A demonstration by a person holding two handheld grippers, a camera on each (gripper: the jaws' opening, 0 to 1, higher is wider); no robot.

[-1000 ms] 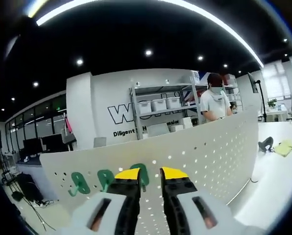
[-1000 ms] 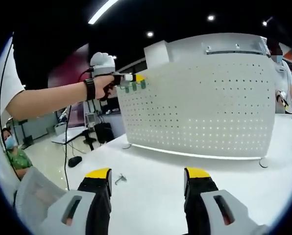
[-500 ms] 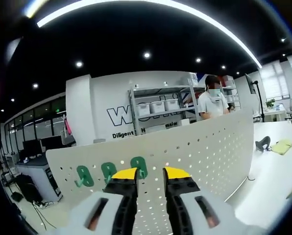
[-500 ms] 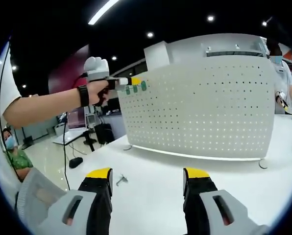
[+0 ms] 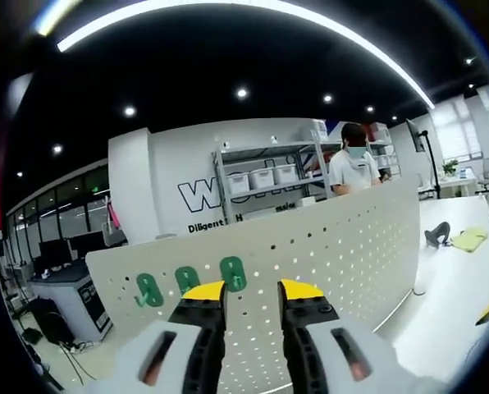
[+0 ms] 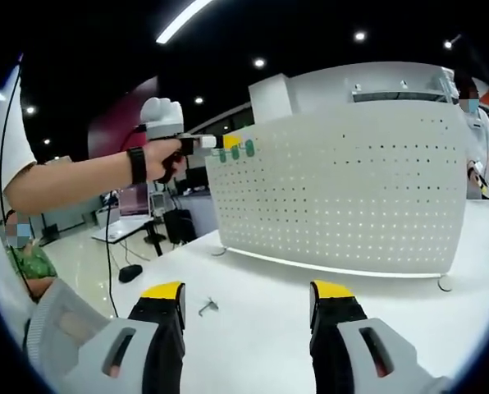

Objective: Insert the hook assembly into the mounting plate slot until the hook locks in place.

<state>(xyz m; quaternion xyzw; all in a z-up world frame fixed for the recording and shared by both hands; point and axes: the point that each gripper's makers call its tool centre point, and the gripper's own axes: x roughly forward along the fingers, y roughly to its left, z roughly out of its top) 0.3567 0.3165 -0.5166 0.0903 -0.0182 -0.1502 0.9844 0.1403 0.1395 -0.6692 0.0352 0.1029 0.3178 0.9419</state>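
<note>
In the left gripper view, the left gripper (image 5: 253, 289) holds its yellow-tipped jaws a small gap apart with nothing between them, just short of the upright white perforated mounting plate (image 5: 343, 246), where three green hooks (image 5: 189, 280) hang side by side near the top edge. In the right gripper view, the right gripper (image 6: 249, 291) hovers low over the white worktop (image 6: 253, 279) with its jaws wide apart and empty, and a small metal hook part (image 6: 207, 307) lies on the worktop just ahead of its left jaw. Farther back, white storage bins (image 5: 265, 176) sit in a row on a grey metal shelf rack (image 5: 228, 180), their contents out of sight, with a person (image 5: 349, 168) standing behind the plate.
</note>
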